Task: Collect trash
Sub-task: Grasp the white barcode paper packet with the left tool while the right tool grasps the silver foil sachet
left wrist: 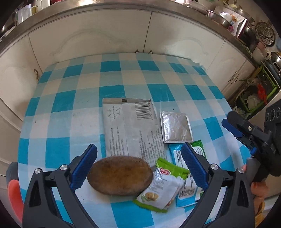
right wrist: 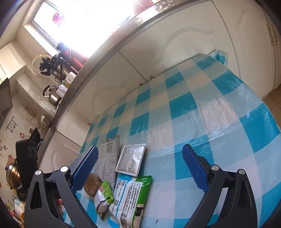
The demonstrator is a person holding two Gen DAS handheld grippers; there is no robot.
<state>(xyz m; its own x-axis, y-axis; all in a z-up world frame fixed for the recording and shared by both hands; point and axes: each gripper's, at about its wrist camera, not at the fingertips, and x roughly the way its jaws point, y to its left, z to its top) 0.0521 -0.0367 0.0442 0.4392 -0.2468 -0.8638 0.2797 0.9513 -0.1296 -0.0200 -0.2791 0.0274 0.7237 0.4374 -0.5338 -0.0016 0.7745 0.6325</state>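
Trash clustered near the front edge of a blue-and-white checked tablecloth (left wrist: 73,84), all of it lying flat. Nearest the left wrist camera, a brown fuzzy oval object (left wrist: 120,175), perhaps a kiwi or husk, framed between the spread blue pads of the left gripper (left wrist: 139,168) but touched by neither. Just right of it, a small green-and-white snack wrapper (left wrist: 163,185), crumpled, one edge against the brown oval and the other overlapping a blue-and-green packet (left wrist: 186,184), itself partly hidden behind the right-hand pad. Behind these, a large grey printed pouch (left wrist: 130,126) with a barcode, torn top pointing away, and beside it on the right a silver foil sachet (left wrist: 175,127), its near edge touching the blue-and-green packet. Left gripper wide open, holding nothing. Right gripper (right wrist: 140,168) likewise wide open and empty, tilted over the same cluster, with the wrappers low between its fingers toward the left pad; body also visible at the right edge of the left view, gripped by a hand (left wrist: 258,184). Beyond the table, cream cabinet doors (left wrist: 91,35) under a metal-edged counter (left wrist: 87,12) crowded with kitchenware.
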